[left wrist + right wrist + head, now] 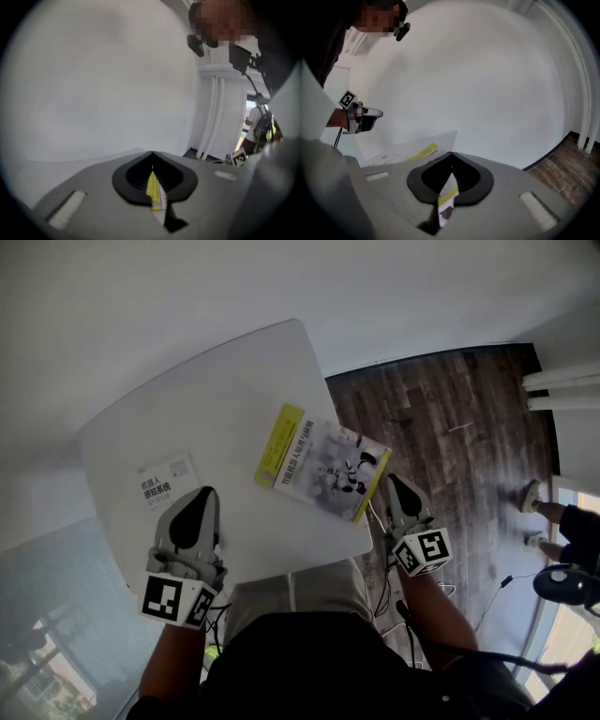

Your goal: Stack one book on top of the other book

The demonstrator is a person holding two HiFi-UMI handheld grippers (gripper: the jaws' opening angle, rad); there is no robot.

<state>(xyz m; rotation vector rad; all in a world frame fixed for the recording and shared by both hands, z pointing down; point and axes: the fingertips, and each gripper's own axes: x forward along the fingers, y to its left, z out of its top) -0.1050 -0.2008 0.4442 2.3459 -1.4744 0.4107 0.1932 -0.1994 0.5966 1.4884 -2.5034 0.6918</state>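
Two books lie apart on the white table (pixel 225 399). A white book (pixel 167 482) with dark print sits at the left. A book with a yellow band and an illustrated cover (pixel 323 465) lies at the right, its far corner past the table's edge. My left gripper (pixel 202 493) is just right of the white book, jaws together and holding nothing. My right gripper (pixel 394 479) hovers beside the yellow-band book's right corner, shut and empty. In the left gripper view the left gripper (pixel 152 153) is shut. The right gripper (pixel 451 154) is also shut, with the yellow-band book (pixel 424 152) beyond it.
Dark wooden floor (pixel 450 427) lies right of the table. A person's feet (pixel 539 498) stand at the far right, and cables trail on the floor. White uprights (pixel 562 381) stand at the upper right. My own legs are against the table's near edge.
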